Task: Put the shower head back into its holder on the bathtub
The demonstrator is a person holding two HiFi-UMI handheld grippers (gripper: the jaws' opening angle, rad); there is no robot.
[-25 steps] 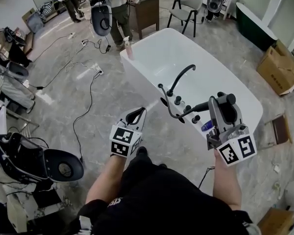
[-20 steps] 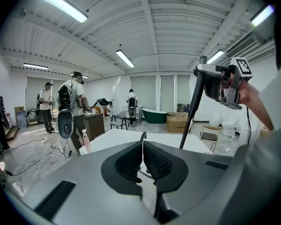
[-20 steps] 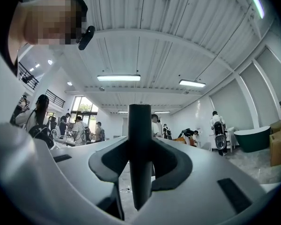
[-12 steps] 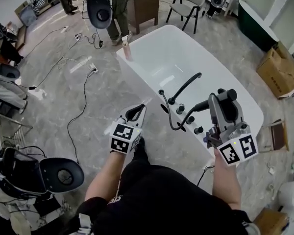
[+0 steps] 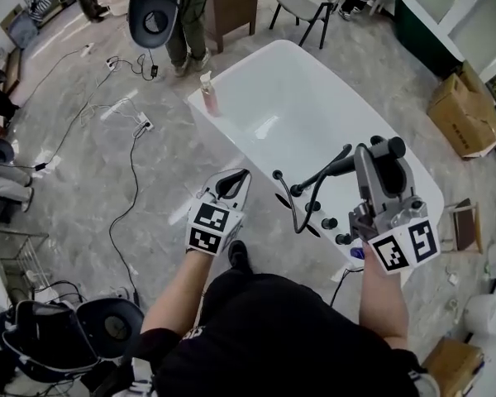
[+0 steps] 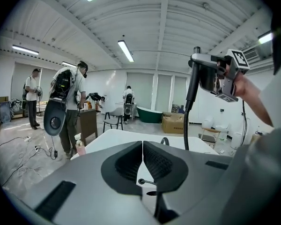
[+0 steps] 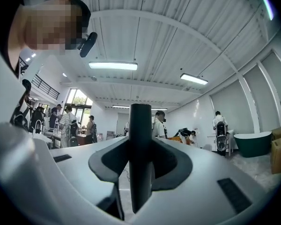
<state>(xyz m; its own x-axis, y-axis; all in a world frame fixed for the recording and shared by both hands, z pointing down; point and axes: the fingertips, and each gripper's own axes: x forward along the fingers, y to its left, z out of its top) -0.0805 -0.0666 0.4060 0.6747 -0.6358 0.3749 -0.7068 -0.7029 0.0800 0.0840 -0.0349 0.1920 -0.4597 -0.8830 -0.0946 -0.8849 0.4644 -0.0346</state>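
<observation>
Right tongs (image 5: 379,150) are clamped on the slim black shower head handle (image 5: 341,169). In the right gripper view the handle stands straight up between the pads, so the grip looks square. Left tongs (image 5: 240,176) are closed on nothing, just beside the near rim of the white freestanding bathtub (image 5: 314,98).

Shower head is in the air, near the row of black tap fittings (image 5: 329,222) on that rim. Its black flexible hose (image 5: 293,210) loops down towards the deck. Can't pick out the holder itself among the fittings from the head view.

My read: carry-in, seating not started.

To do it well:
- Find the holder socket first, then line the handle's axis up with it.
- Lower hose end first, not at an angle.
- Keep the hose loop free of the knobs so it doesn't drag the head off line.
- Hold the clamp until the handle sits and carries its own weight.
- Left tongs could steady the hose if it kinks.
</observation>
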